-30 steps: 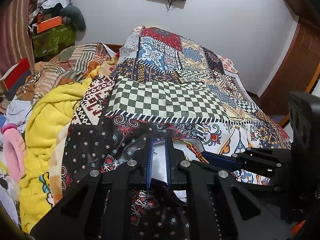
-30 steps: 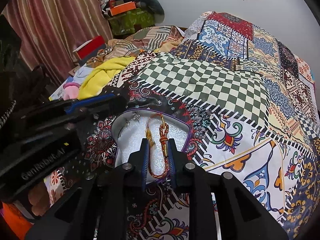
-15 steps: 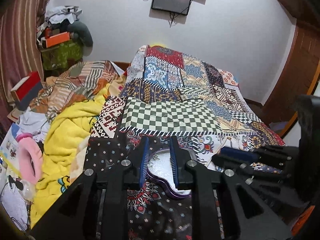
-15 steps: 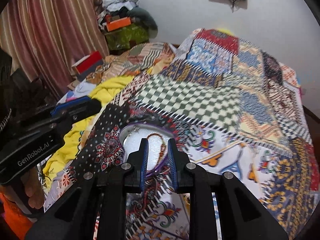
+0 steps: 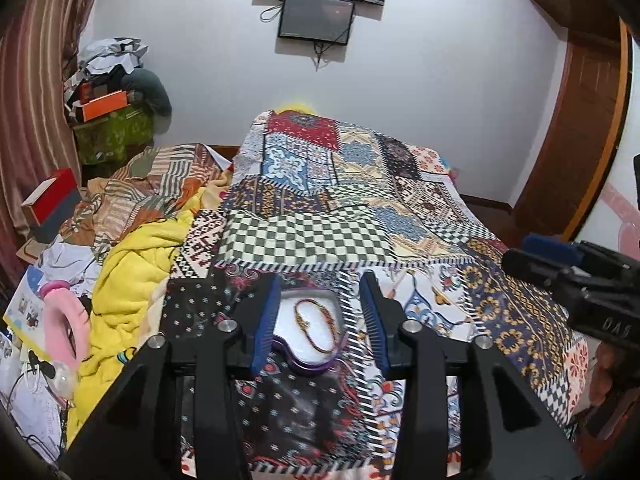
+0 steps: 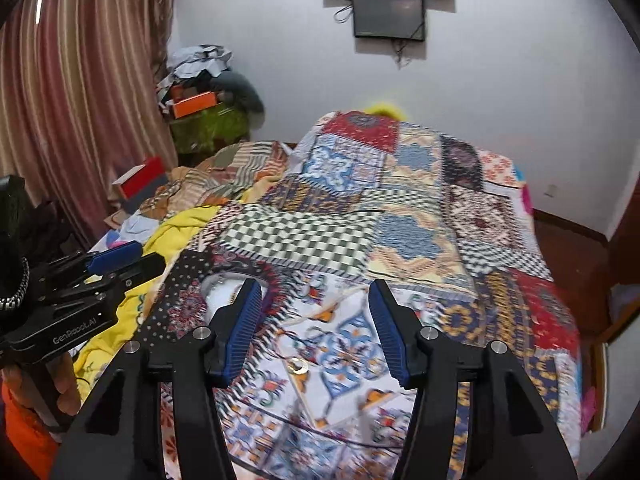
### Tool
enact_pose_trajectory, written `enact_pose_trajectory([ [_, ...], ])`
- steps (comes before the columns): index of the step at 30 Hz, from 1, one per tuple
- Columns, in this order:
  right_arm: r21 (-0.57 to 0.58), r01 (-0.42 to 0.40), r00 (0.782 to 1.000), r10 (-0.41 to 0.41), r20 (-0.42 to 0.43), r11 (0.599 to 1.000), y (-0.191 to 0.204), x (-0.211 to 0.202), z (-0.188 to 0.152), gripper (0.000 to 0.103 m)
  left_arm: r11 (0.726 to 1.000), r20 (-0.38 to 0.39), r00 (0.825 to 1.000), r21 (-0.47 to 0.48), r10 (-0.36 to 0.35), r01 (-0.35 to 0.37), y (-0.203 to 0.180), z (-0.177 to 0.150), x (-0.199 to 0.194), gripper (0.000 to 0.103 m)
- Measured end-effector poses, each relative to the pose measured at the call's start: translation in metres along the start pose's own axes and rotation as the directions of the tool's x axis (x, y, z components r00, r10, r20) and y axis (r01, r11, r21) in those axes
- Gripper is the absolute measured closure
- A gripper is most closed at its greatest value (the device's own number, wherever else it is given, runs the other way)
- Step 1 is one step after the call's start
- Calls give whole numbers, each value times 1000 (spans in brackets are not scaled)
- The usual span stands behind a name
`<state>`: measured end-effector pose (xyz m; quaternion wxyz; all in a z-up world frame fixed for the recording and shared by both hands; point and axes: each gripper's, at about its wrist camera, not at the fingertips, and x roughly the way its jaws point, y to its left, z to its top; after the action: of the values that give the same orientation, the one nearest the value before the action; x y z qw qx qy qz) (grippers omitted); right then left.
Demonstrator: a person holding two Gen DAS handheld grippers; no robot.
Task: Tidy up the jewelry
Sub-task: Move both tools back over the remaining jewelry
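Here, on the patchwork bedspread (image 5: 320,184), the purple-rimmed jewelry box (image 5: 308,364) lies open with a red-gold bracelet (image 5: 314,326) on its white lining. The left gripper (image 5: 320,320) hangs above it, jaws spread and empty. The right gripper (image 6: 314,328) is also spread wide and empty, over a small gold ring (image 6: 298,365) on the cloth.

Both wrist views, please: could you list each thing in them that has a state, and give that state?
Left gripper: open, fingers empty.
Right gripper: open, fingers empty.
Jewelry box: uncovered, lying on the bedspread.
Braided bracelet: loose loop, lying inside the box.
Ring: lying flat on the bedspread, outside the box.
Wall screen: dark.
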<state>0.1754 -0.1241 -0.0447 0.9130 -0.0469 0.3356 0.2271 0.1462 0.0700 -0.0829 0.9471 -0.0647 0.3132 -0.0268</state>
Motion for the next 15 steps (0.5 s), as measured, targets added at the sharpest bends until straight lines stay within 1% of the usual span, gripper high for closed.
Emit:
enact_pose_trajectory([
  [2,10,15,1000,-15,3,1000,-9,-7,-3,51,1000,-7,1000,10,-8,8,-8,-3,-1,57],
  [7,34,57,998,-56,-14,998,-27,-15,-16,51,999,-45,999,35,-29,31,-26,-13,4,57],
  [11,51,82,996,-79,-43,995,-42,-18,-29,51,998,-88,995,46,-40,44,-37,-21,16,57],
  [15,73,96,992,-89,-89,993,-56,-12,-45,51,996,-144,988,59,-53,62,-47,-33,31,57],
])
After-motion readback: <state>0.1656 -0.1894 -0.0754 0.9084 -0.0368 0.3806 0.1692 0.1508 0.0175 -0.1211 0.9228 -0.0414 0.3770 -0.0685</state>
